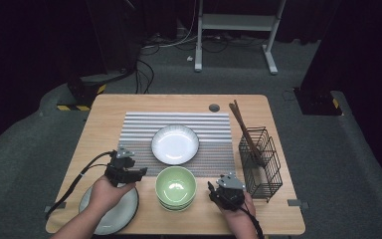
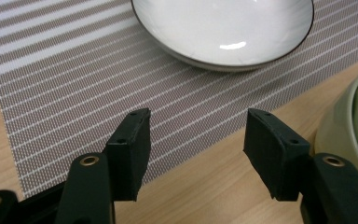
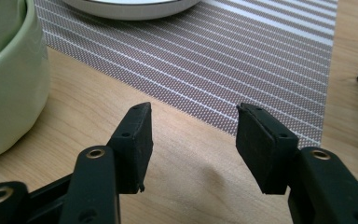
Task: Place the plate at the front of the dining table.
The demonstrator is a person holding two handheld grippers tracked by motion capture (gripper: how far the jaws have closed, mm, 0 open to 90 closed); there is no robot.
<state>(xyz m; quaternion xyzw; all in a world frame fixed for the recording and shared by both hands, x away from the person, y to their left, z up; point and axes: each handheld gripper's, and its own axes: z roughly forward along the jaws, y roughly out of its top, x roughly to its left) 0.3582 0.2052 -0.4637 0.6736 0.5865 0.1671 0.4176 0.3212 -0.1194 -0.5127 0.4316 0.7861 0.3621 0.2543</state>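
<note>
Flanking the green bowls [image 1: 175, 187] stacked at the worktop's [image 1: 104, 107] near edge, the left hand-held gripper [image 1: 140, 173] and right hand-held gripper [image 1: 211, 190] hover agape and empty, probably approaching; next, one must close on the rim.

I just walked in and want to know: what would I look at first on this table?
Probably the green bowl near the front edge of the table, sitting between the left gripper and the right gripper, which are both open and hold nothing. Just behind it a white plate rests on a striped grey mat. At the right stands a black wire basket with brown chopsticks sticking out.
</note>
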